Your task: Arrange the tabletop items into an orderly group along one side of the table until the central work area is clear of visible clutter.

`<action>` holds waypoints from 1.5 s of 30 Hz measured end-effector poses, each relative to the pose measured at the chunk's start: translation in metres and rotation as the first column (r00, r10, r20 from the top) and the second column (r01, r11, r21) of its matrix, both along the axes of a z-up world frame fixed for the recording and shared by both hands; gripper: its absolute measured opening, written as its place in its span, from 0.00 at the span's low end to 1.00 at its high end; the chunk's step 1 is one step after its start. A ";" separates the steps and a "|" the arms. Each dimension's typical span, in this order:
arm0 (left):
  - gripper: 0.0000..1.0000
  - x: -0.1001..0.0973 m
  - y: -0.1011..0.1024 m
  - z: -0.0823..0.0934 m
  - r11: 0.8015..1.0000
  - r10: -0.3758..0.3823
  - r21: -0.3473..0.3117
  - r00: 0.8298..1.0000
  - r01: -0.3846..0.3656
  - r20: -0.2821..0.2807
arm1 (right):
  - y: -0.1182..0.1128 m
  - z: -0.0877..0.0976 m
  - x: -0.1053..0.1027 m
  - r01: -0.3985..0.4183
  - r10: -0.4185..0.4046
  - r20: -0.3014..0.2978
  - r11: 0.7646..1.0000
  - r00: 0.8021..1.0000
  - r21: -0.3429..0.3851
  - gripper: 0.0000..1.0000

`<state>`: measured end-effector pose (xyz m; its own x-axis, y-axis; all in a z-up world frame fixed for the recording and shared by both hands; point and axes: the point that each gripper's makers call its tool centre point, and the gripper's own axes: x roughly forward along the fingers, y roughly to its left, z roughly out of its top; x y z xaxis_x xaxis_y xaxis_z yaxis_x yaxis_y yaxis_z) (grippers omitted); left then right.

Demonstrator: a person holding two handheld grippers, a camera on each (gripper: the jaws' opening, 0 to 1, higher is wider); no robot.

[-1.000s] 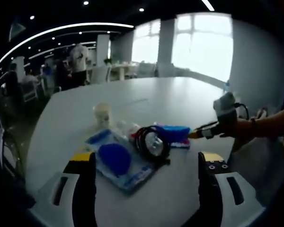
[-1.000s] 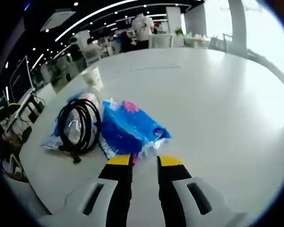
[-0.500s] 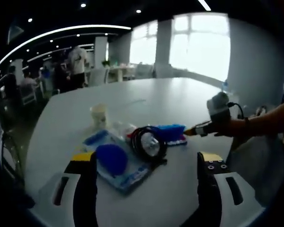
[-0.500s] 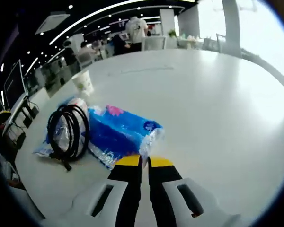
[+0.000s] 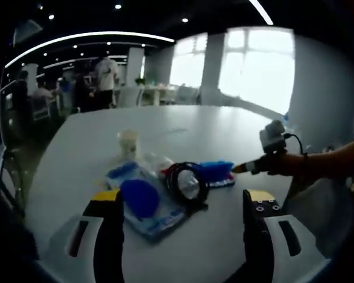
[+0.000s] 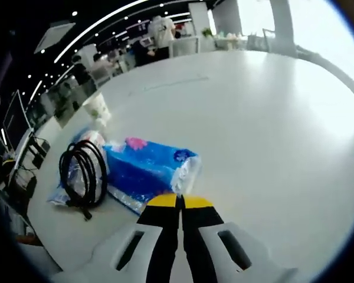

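A blue plastic-wrapped pack (image 6: 146,171) lies on the white table (image 6: 271,118). My right gripper (image 6: 179,201) is shut on the wrapper's near corner; it enters the left gripper view (image 5: 243,168) from the right, held by a hand, tip at the blue pack (image 5: 217,171). A black cable coil (image 6: 82,170) rests on a clear bag to the pack's left, also the coil (image 5: 186,183). A flat blue packet (image 5: 140,199) lies in front of my open left gripper (image 5: 183,203). A paper cup (image 5: 128,143) stands upright behind them.
The table's far half (image 5: 212,127) is bare white surface. Chairs and people stand beyond the table's far edge (image 5: 106,76). The person's sleeve (image 5: 324,162) reaches in from the right. A dark chair (image 6: 17,177) sits by the table's left edge.
My right gripper's jaws have gone from apart to shut on the blue pack's near corner. The pack has turned slightly. My left gripper stays open and nearly still.
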<state>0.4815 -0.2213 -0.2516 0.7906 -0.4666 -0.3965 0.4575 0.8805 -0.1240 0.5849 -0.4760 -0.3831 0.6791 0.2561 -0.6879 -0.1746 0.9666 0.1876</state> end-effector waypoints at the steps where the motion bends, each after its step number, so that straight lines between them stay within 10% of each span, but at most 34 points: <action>1: 0.81 0.000 0.001 -0.001 1.000 -0.002 0.014 1.000 0.002 -0.001 | -0.002 0.001 0.000 -0.001 0.001 -0.003 1.000 1.000 -0.006 0.01; 45: 0.81 0.000 -0.001 -0.018 0.998 -0.012 0.064 0.999 0.014 -0.033 | -0.050 0.089 0.072 -0.103 0.109 0.079 0.992 0.991 -0.074 0.01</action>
<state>0.4815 -0.2219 -0.2693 0.7708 -0.4495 -0.4514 0.4656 0.8812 -0.0823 0.6569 -0.5265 -0.2945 0.7063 0.2832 -0.6488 -0.2888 0.9520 0.1012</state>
